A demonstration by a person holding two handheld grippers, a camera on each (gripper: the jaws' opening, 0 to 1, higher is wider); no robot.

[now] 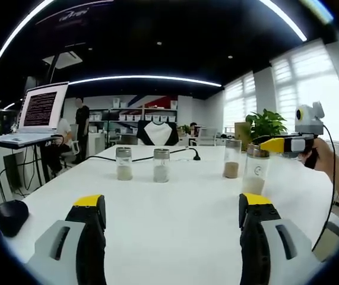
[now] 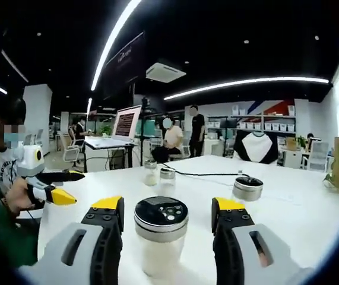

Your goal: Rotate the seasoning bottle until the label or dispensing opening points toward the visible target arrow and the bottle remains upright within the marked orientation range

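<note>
Stage: early — rotation not begun, no arrow visible | bottle: seasoning bottle (image 2: 160, 234) upright, lower centre of right gripper view, between my jaws | right gripper (image 2: 167, 217): wide, untouching | left gripper (image 1: 172, 209): wide, empty — over bare table (image 1: 169, 196)

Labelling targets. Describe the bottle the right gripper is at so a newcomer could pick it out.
On the white table, four bottles stand in a loose row. It is the end bottle nearest the plant, between the right gripper's open jaws. Unlike the brown-filled bottle beside it, its fill is white.
</note>
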